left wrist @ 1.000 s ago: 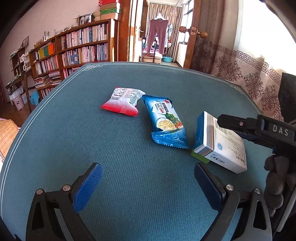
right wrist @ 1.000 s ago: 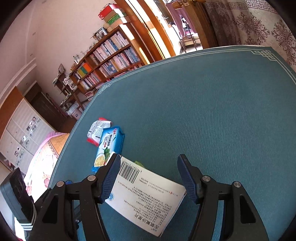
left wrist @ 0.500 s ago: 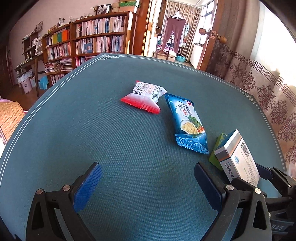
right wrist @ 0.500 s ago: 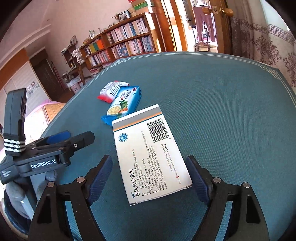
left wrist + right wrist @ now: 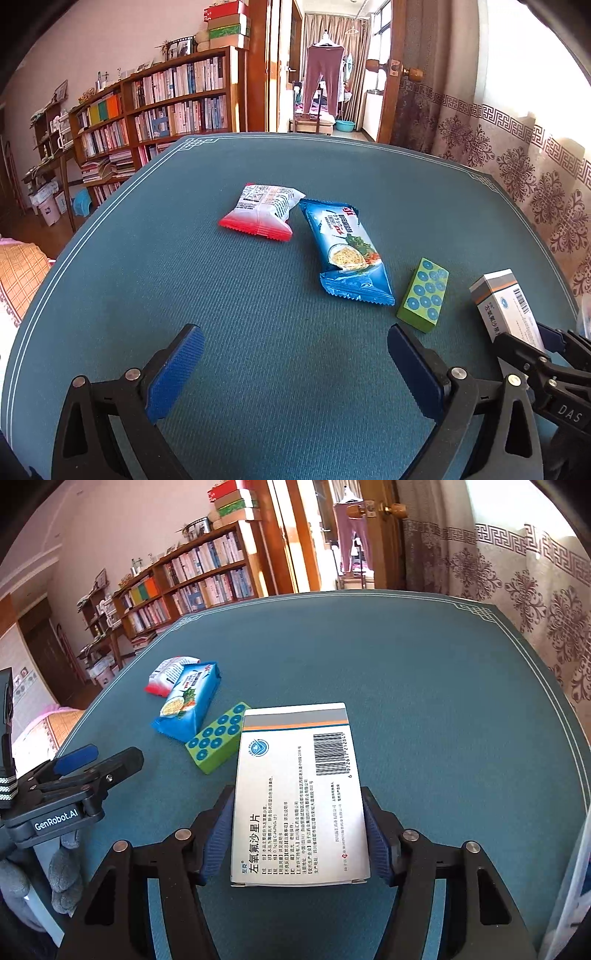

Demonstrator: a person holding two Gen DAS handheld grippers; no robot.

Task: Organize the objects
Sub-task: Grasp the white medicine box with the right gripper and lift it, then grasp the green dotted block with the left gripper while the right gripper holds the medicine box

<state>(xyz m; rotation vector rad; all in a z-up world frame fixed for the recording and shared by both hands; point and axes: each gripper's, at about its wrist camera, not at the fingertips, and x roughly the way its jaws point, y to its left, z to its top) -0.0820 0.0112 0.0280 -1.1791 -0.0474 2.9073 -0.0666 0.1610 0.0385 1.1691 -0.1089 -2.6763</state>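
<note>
A white medicine box [image 5: 299,794] lies flat on the blue-green table [image 5: 424,701] between the blue pads of my right gripper [image 5: 297,805]. Its jaws are closing and the pads press on the box's two long sides. The same box [image 5: 506,306] shows at the right edge of the left wrist view. A green block with blue dots [image 5: 424,299] lies just left of it. Further left lie a blue noodle packet [image 5: 345,247] and a red-and-white packet [image 5: 264,212]. My left gripper [image 5: 293,347] stands open over bare cloth, nothing between its fingers.
The table has a white line border and a rounded near-left edge [image 5: 55,266]. Bookshelves [image 5: 166,103] stand beyond its far left, a patterned curtain [image 5: 535,177] along the right. A grey-gloved hand [image 5: 62,878] holds the left gripper [image 5: 96,760].
The right gripper spread wide, the box turned lengthwise between its fingers, and the jaws came in onto its long sides. The box shifted right, and the green block now lies uncovered.
</note>
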